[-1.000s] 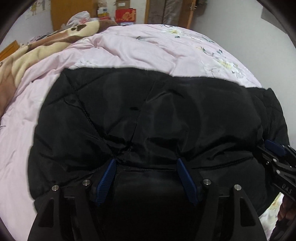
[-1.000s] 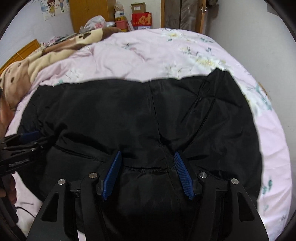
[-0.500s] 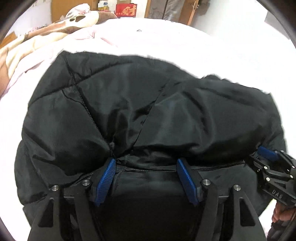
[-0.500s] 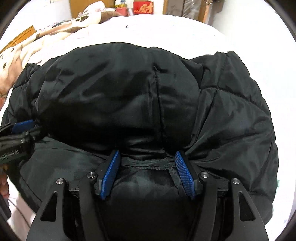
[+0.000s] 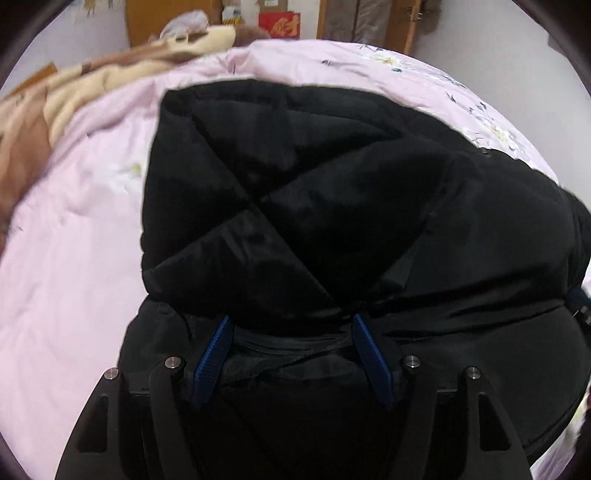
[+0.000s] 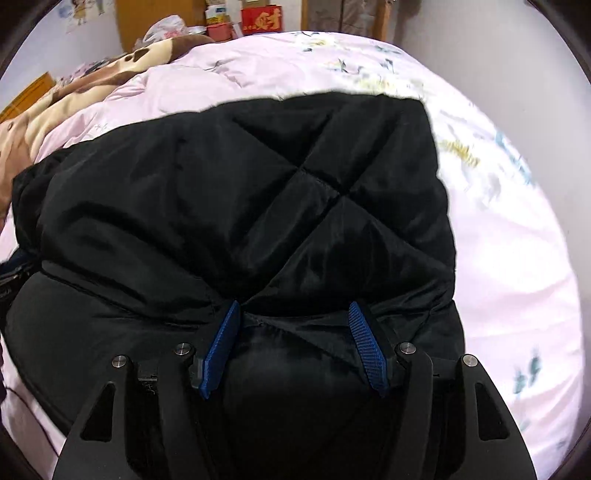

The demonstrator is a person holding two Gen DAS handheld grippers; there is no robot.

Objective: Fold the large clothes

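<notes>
Pink quilt [image 5: 66,295] bears black jacket [image 5: 314,206] lying crosswise.

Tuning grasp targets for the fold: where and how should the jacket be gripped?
Grip the jacket at its near hem, coming in low from the near side, one gripper toward each corner. The hem is a thin edge; the quilted body is too puffy to pinch.

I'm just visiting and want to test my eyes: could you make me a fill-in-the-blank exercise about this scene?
1. The quilted jacket being folded is ____ in colour.
2. It lies on a ____ floral quilt.
3. The pads on the left gripper and right gripper are ____.
4. Behind the bed stands a ____ box with gold writing.

Missing words: black; pink; blue; red
</notes>
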